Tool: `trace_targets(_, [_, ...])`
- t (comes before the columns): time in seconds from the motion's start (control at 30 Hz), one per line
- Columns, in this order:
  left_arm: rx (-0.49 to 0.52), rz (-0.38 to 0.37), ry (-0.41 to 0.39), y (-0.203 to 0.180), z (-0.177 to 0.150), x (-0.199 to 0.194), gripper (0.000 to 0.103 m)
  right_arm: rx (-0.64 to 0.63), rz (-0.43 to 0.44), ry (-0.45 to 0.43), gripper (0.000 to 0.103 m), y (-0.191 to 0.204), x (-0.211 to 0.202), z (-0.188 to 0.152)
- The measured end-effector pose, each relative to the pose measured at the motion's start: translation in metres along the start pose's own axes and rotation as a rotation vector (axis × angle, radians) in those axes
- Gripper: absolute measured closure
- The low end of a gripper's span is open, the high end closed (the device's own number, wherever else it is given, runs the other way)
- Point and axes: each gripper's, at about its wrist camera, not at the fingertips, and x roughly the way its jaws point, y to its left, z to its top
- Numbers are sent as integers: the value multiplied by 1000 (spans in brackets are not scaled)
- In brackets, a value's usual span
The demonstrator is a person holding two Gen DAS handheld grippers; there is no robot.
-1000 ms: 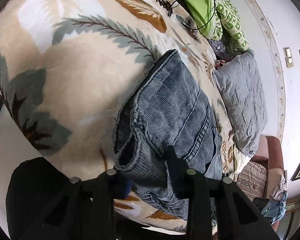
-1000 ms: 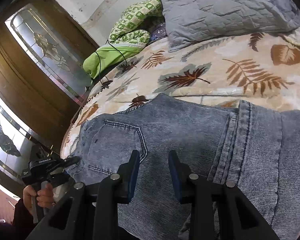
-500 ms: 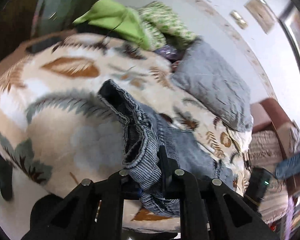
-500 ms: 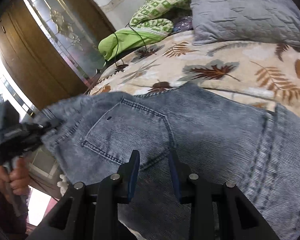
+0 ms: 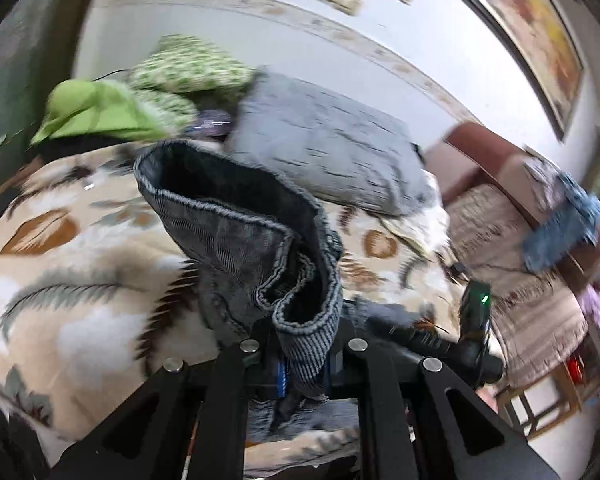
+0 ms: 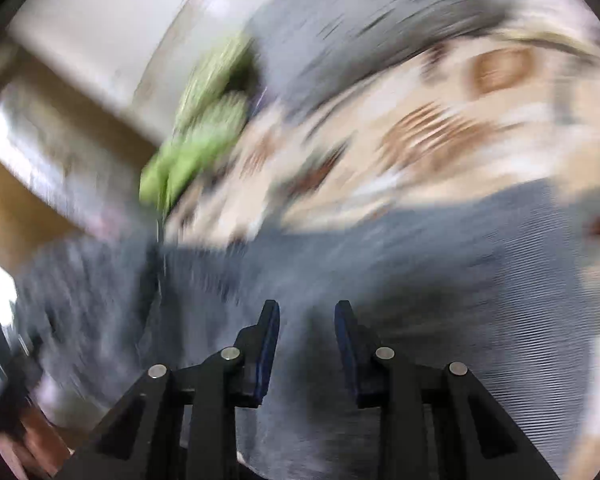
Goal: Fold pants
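Bed (image 5: 80, 320): pants (image 5: 252, 248) lifted over it.
Left gripper (image 5: 304, 364) pinches their bunched edge; right gripper (image 6: 307, 344), jaws apart, hovers above denim.

Left gripper (image 5: 304, 360): fingers clamped tight on a bunched fold of the jeans (image 5: 240, 240), pointing toward 12 o'clock.
Right gripper (image 6: 307, 344): fingers parted, nothing between them, hovering over denim, view blurred.

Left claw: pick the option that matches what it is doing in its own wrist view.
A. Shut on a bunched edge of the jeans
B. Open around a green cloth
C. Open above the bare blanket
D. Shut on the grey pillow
A: the left claw is shut on a bunched hem of the jeans, which rise above the leaf-print blanket.
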Motion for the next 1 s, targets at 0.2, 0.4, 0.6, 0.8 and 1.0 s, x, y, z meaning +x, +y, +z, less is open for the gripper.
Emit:
trace_targets(0.2, [98, -101, 62, -69, 7, 38, 91, 249, -48, -225, 71, -76, -76, 18])
trace_targets(0.4, [148, -228, 209, -143, -17, 110, 90, 381, -63, -285, 71, -124, -104, 21])
trace_targets(0.6, [65, -349, 437, -151, -48, 157, 86, 452, -49, -274, 71, -145, -111, 23])
trace_targets(0.8, [54, -346, 220, -118, -8, 110, 54, 387, -70, -259, 71, -129, -103, 28])
trace_targets(1.0, [119, -240, 173, -99, 6, 101, 49, 321, -47, -261, 71, -105, -91, 32])
